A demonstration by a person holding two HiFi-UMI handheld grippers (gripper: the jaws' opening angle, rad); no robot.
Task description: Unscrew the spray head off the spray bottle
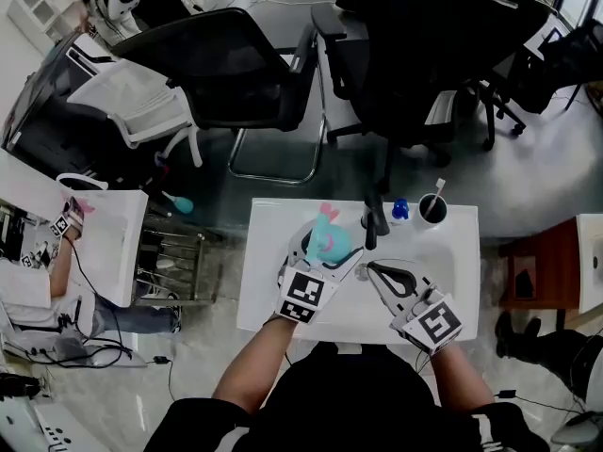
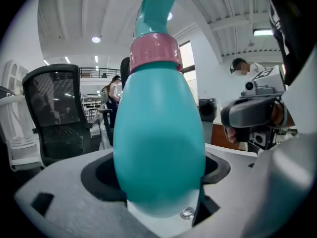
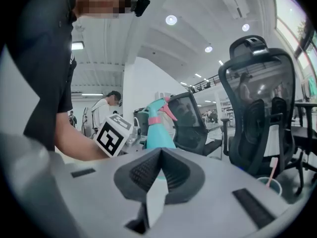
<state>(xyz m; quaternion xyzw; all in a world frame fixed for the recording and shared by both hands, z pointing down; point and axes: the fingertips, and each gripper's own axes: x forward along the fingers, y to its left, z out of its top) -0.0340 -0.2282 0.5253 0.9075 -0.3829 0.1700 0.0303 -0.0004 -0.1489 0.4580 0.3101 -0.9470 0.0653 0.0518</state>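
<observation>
A teal spray bottle [image 1: 329,240] with a pink collar [image 2: 154,53] and pink trigger stands upright on the white table [image 1: 273,290]. My left gripper [image 1: 326,252] is shut on its rounded body [image 2: 158,148], which fills the left gripper view; the teal spray head rises out of the top of that view. To the right of the bottle my right gripper [image 1: 372,271] hovers low over the table, shut with nothing in it and a short way apart from the bottle. In the right gripper view the closed jaws [image 3: 159,170] point toward the bottle [image 3: 157,133] and the left gripper's marker cube [image 3: 113,135].
At the table's far edge stand a black cup [image 1: 432,208] with a stick in it, a small blue item [image 1: 400,209] and a dark upright object [image 1: 375,219]. Black office chairs [image 1: 226,69] crowd the floor beyond. A reddish cabinet [image 1: 539,271] sits to the right.
</observation>
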